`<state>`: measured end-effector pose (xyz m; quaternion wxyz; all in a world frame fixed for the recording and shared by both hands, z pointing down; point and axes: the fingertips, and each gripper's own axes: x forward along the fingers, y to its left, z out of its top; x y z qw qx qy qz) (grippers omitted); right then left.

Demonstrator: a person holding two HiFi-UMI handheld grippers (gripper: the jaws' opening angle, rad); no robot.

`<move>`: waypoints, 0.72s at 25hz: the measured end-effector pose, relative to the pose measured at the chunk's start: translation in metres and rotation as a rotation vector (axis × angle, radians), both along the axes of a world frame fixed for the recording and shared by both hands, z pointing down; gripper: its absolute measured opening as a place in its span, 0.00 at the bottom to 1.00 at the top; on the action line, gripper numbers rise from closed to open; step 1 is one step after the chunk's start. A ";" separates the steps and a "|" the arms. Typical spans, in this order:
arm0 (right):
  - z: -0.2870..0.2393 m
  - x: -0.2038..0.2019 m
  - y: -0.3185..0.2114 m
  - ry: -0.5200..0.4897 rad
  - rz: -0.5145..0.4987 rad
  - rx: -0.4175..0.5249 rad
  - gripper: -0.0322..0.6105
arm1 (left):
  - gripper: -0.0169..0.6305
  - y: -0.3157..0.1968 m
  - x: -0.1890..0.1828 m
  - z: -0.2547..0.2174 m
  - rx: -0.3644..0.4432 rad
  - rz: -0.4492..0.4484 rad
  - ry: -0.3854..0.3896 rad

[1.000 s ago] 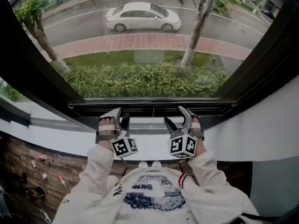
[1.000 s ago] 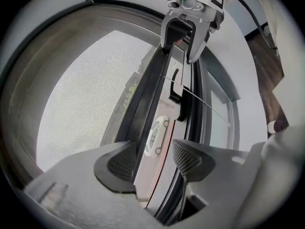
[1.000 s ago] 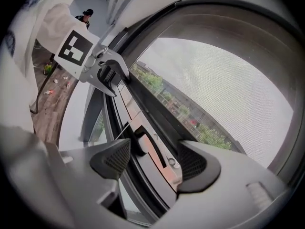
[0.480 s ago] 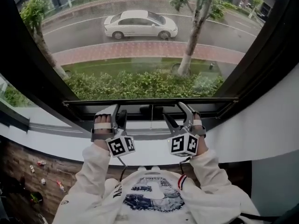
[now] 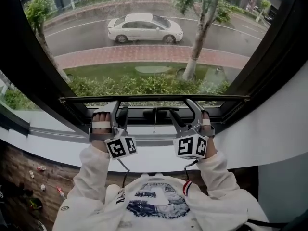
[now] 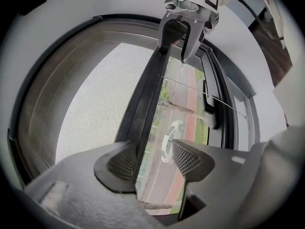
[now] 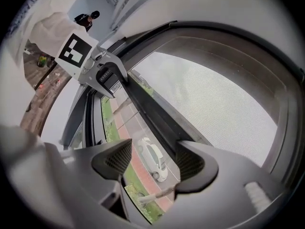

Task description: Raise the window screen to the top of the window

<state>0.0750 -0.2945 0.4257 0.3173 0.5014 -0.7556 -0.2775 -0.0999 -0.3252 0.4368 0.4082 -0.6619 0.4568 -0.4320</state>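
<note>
Window screen point(image 5: 154, 47): one; left claw point(image 5: 119, 108), right claw point(image 5: 182, 109): two.

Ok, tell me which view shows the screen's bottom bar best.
The head view: the bottom bar spans the window end to end, with mesh above it. The left gripper view and right gripper view each show only a foreshortened stretch running away from the camera, partly hidden up close.

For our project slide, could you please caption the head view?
Left gripper and right gripper, both open, braced under the screen bar, low in the window; white car outside.
</note>
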 end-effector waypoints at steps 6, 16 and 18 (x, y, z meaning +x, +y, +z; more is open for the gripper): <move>-0.046 -0.001 -0.005 -0.019 0.000 0.059 0.50 | 0.40 -0.006 0.000 -0.046 0.056 -0.012 0.021; -0.116 0.000 -0.014 0.025 0.020 0.187 0.50 | 0.40 -0.015 -0.001 -0.119 0.172 -0.030 0.042; -0.123 0.000 -0.016 0.020 0.022 0.215 0.50 | 0.40 -0.017 -0.001 -0.126 0.202 -0.035 0.044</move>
